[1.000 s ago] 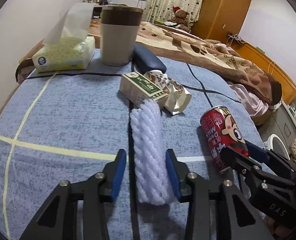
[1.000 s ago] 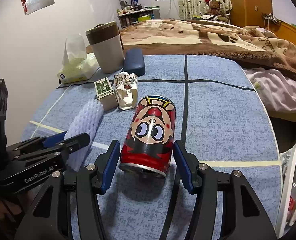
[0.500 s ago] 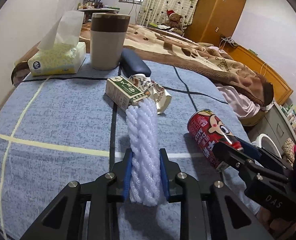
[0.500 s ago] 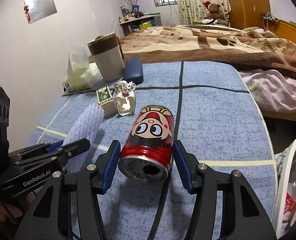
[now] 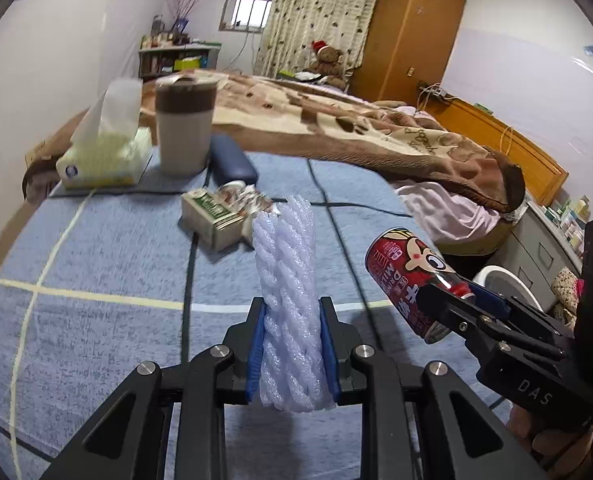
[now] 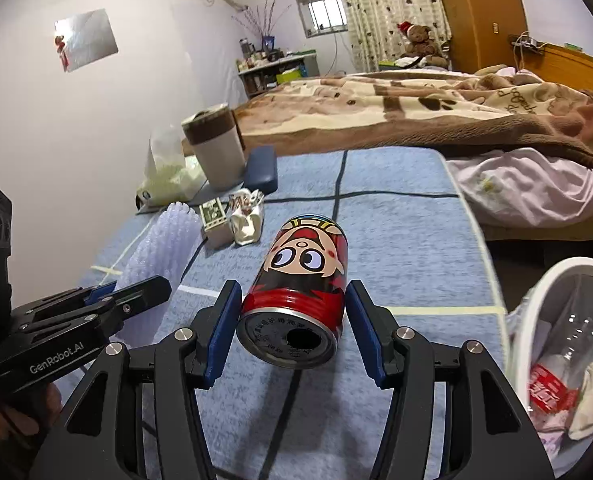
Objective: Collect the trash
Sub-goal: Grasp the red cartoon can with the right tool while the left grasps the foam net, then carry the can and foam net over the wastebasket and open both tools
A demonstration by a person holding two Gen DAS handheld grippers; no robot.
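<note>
Gripping foam net (image 5: pixel 290 304) and red can (image 6: pixel 300 284) above blue mat (image 6: pixel 408 240)

Left gripper (image 5: pixel 292 354) jaws clamping white foam net (image 5: pixel 288 304), red can (image 5: pixel 406 276) beside

Both views evenly lit, soft daylight from small barred far window (image 5: pixel 249 15), which blows out white. Faint shadows under near black gripper frames. Strong fisheye bend + dark vignette at corners. Slight motion blur on blue checked mat (image 6: pixel 416 248) edges; centre sharp.
</note>
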